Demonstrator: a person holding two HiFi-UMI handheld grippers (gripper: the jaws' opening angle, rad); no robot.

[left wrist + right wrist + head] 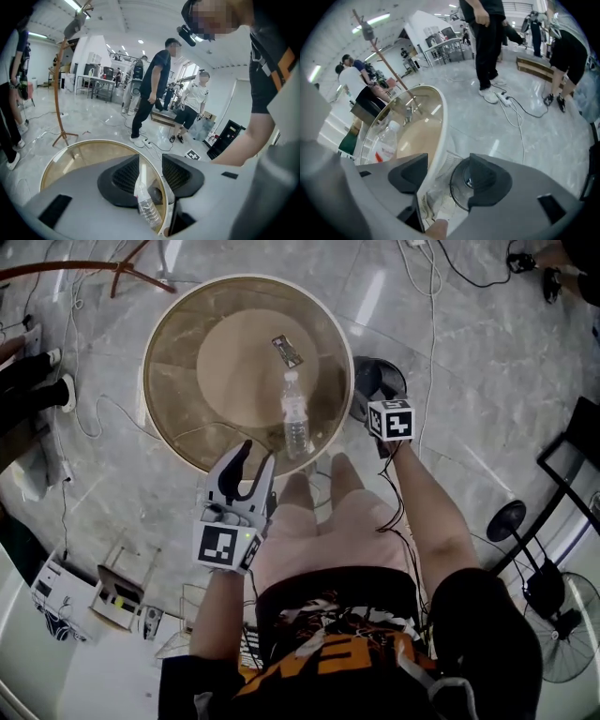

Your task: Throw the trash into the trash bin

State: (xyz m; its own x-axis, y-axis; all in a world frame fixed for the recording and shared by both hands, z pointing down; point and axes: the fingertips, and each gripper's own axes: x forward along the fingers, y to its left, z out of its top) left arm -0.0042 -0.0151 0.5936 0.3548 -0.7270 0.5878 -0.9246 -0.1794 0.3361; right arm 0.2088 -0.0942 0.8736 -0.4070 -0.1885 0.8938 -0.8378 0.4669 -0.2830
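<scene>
Bottle point(294, 418) stands upright just ahead of the left tongs point(258, 456) — jaws apart, empty, nearer it than the right tongs point(441, 173), likewise parted, above the bin point(361, 381).

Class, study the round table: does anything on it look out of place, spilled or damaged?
Nothing is spilled or broken. Two bits of trash sit on the glass table: a clear plastic bottle standing by the near rim and a small wrapper lying flat near the middle. Neither is in the bin beside it.
</scene>
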